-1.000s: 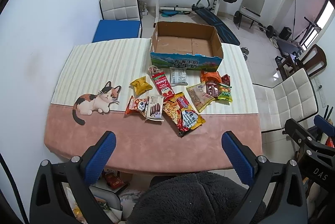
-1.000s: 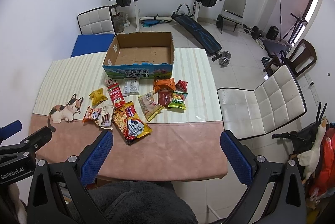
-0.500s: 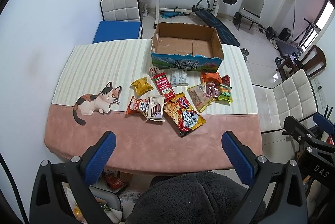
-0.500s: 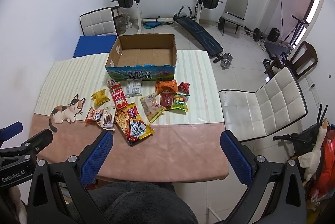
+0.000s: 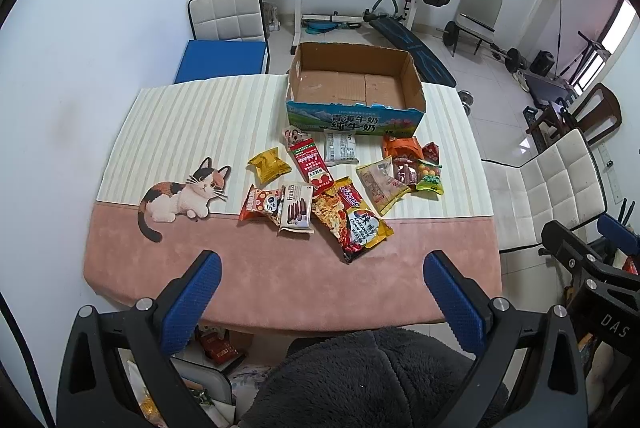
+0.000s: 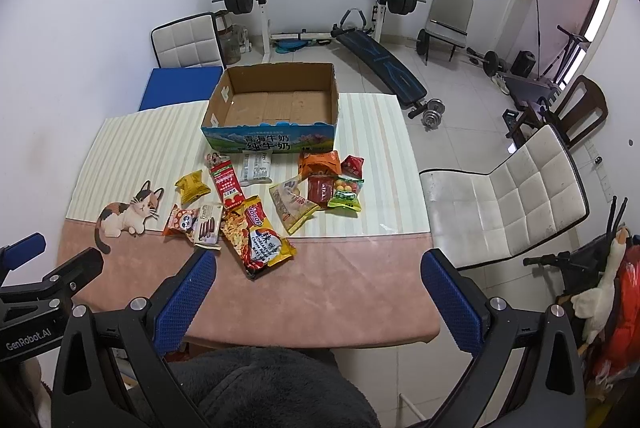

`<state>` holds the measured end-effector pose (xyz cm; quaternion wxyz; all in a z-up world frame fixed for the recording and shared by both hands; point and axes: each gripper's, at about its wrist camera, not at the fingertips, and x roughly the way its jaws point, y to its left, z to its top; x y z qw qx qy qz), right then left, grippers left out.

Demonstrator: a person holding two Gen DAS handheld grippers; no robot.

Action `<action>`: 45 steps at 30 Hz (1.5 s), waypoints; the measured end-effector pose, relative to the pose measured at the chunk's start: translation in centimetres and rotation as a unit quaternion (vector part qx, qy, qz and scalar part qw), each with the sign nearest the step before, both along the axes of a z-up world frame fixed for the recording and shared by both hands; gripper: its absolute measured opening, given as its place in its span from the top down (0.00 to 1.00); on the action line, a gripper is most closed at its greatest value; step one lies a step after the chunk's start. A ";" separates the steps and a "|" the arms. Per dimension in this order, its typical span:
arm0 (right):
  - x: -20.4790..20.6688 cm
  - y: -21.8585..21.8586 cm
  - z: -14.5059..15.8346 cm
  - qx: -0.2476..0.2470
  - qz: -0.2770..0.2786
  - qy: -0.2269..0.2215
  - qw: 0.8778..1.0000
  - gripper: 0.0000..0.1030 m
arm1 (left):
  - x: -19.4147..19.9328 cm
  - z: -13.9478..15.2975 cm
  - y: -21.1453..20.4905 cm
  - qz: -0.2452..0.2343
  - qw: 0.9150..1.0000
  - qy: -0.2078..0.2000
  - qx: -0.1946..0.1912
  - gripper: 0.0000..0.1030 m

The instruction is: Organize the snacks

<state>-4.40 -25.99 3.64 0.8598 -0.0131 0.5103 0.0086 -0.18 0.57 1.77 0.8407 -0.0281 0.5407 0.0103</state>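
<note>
- I judge nothing is packed yet: my left gripper (image 5: 322, 282) and right gripper (image 6: 318, 280) both gape, empty, above the table's (image 5: 280, 292) near edge
- Snacks lie at 12 o'clock, the ramen packet (image 5: 352, 222) nearest; cardboard box (image 5: 354, 88) beyond, bare inside
- Next, I'd descend onto that packet
- Only the right view shows the toy goose (image 6: 600, 292) at 3 o'clock

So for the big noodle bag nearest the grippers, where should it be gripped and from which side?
Probably the near crimped end of the noodle bag, approached from the table's near edge. It lies flat and angled with that end free on the pink cloth, while its far end touches other packets. Both the left gripper and the right gripper are open.
</note>
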 end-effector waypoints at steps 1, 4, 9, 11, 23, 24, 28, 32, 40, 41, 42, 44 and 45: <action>0.1 0.1 0.0 0.000 0.000 0.001 1.000 0.00 | 0.0 0.0 0.0 0.000 1.000 0.000 0.001 0.00; 0.3 0.1 -0.1 0.005 -0.003 0.003 1.000 0.00 | 0.3 -0.3 -0.1 -0.001 1.000 0.002 0.001 0.00; 1.6 -0.2 -1.7 0.022 -0.004 0.014 1.000 0.00 | 1.2 -0.8 0.6 0.016 1.000 -0.015 0.007 0.00; 2.6 -0.1 -3.2 0.036 0.002 0.022 0.999 0.00 | 2.2 -1.7 1.3 0.034 0.999 -0.019 0.019 0.00; 13.2 4.3 -23.5 0.042 0.047 0.177 0.982 0.00 | 9.3 -18.0 5.5 0.095 0.987 0.117 0.055 0.00; 13.9 5.0 -25.4 0.037 0.053 0.194 0.979 0.00 | 9.8 -19.5 6.0 0.097 0.985 0.125 0.062 0.00; 16.5 8.7 -32.7 0.022 0.094 0.240 0.966 0.00 | 11.6 -24.9 7.9 0.110 0.977 0.161 0.084 0.00; 18.2 12.9 -38.0 -0.003 0.137 0.256 0.957 0.00 | 12.3 -28.5 9.3 0.116 0.973 0.176 0.098 0.01; 18.9 18.1 -44.0 -0.108 0.201 0.278 0.933 0.02 | 12.2 -32.3 10.2 0.098 0.972 0.198 0.081 0.07; 19.1 17.6 -44.4 -0.104 0.188 0.284 0.934 0.03 | 12.2 -32.5 10.1 0.095 0.972 0.202 0.075 0.10; 19.4 17.0 -44.8 -0.086 0.174 0.293 0.936 0.03 | 12.2 -32.8 9.9 0.093 0.972 0.206 0.067 0.10; 19.7 14.8 -45.3 -0.062 0.126 0.309 0.941 0.04 | 12.4 -32.9 9.6 0.089 0.974 0.202 0.052 0.10; 19.8 13.8 -45.4 -0.061 0.108 0.313 0.942 0.04 | 12.7 -32.8 9.3 0.085 0.976 0.196 0.042 0.10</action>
